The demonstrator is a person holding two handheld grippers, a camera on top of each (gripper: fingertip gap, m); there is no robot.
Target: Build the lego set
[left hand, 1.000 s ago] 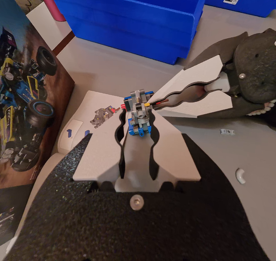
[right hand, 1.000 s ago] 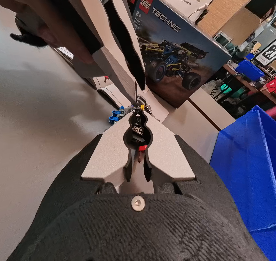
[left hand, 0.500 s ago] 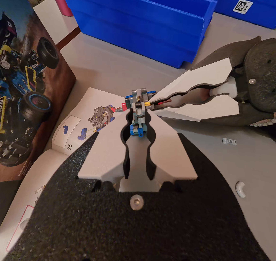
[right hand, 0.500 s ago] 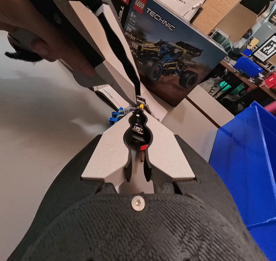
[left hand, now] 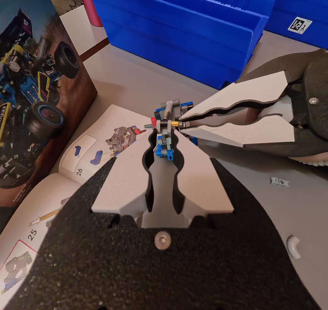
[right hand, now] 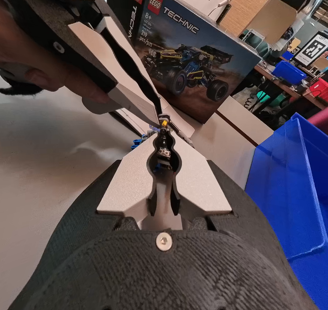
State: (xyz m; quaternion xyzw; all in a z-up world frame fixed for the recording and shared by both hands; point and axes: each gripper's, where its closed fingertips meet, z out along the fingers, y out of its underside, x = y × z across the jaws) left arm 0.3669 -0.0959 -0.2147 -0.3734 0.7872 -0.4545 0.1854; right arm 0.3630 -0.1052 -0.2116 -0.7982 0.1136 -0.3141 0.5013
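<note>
A small brick assembly [left hand: 166, 123] of grey and blue parts, with a metal spring and a yellow bush, is held just above the grey table [left hand: 142, 81]. My left gripper [left hand: 164, 132] is shut on its grey middle part, one pad on each side. My right gripper [left hand: 181, 123] comes in from the right and is shut on the dark axle end beside the yellow bush. In the right wrist view my right gripper [right hand: 163, 136] pinches that dark end of the assembly [right hand: 164, 123]. There the left gripper [right hand: 158, 118] reaches down from the upper left, held by a hand [right hand: 62, 81].
An open instruction booklet [left hand: 99, 141] lies under the assembly. A toy car box [left hand: 35, 88] stands at the left. Blue bins [left hand: 177, 26] stand behind, and one [right hand: 292, 186] is close on the right. A small grey piece [left hand: 279, 183] and a white curved piece [left hand: 293, 248] lie on the table. Less than 4 cm separates the two grippers' tips. Left tips and right tips are each some 15 centimeters from the small grey piece [left hand: 279, 183].
My left jaws have closed from a wider gap onto the assembly's grey middle. The right gripper has stayed shut on the axle end. The brown rod end it showed earlier is no longer visible.
</note>
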